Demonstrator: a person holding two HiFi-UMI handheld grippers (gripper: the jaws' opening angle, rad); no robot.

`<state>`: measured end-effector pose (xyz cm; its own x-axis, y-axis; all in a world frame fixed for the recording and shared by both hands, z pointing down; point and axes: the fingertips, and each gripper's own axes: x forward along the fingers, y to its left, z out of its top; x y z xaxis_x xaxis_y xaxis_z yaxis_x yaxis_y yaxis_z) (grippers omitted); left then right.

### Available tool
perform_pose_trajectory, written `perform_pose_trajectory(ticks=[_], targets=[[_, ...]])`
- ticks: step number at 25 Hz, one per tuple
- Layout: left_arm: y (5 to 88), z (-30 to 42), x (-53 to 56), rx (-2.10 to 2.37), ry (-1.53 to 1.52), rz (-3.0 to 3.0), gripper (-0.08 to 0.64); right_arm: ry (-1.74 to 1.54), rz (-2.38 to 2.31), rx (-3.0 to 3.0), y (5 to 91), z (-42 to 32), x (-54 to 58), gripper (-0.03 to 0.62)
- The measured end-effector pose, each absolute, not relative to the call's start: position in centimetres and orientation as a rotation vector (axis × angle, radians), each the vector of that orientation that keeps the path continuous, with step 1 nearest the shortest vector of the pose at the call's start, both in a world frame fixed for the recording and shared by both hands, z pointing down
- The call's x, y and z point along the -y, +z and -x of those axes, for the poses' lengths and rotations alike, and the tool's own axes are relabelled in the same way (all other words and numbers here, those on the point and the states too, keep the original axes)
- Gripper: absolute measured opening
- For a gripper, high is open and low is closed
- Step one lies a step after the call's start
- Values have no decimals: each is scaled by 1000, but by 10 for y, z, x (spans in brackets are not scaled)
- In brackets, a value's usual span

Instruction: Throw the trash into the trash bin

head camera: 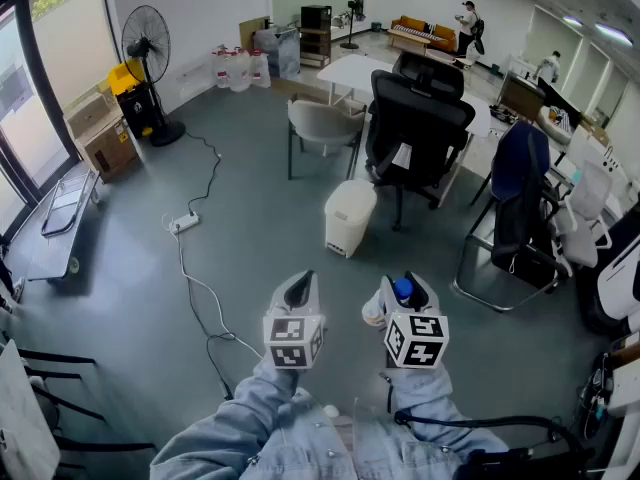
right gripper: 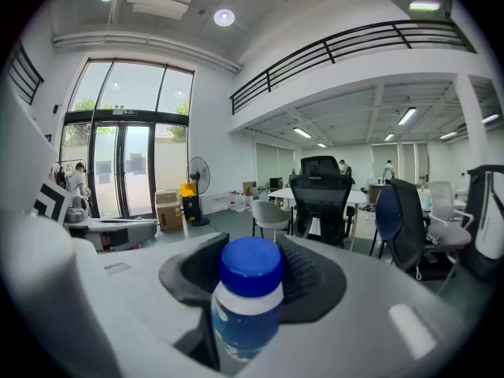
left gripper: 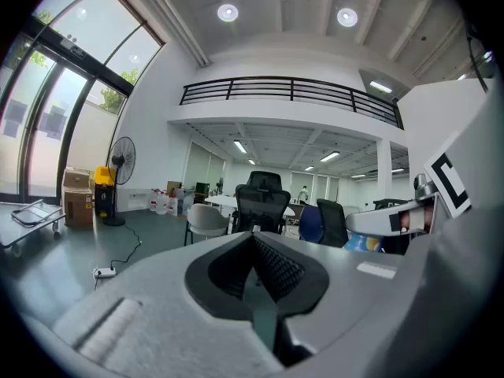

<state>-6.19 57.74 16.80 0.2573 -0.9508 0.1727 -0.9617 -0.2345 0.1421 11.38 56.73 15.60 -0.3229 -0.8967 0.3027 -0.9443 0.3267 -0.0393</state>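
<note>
In the head view a white lidded trash bin (head camera: 349,217) stands on the grey floor, well ahead of both grippers and in front of a black office chair. My right gripper (head camera: 406,284) is shut on a small bottle (head camera: 403,290) with a blue cap. The right gripper view shows that bottle (right gripper: 248,294) upright between the dark pads, white-bodied with a blue label. To its left, at about the same height, my left gripper (head camera: 298,286) is shut, and the left gripper view shows its pads (left gripper: 272,268) meeting with nothing between them. Denim sleeves show behind both grippers.
A black office chair (head camera: 415,128) and a grey shell chair (head camera: 322,126) stand behind the bin. A power strip (head camera: 184,223) with a trailing white cable lies on the floor to the left. A chair draped in blue (head camera: 520,198) is at the right. A standing fan (head camera: 147,48) and cardboard boxes (head camera: 100,133) line the left wall.
</note>
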Motion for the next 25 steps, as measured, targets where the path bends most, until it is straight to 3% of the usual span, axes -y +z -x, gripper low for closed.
perform_pose_trajectory(ticks=[25], targets=[[204, 129, -532, 1755, 80, -2218, 8, 440, -1777, 2260, 186, -88, -533, 192]])
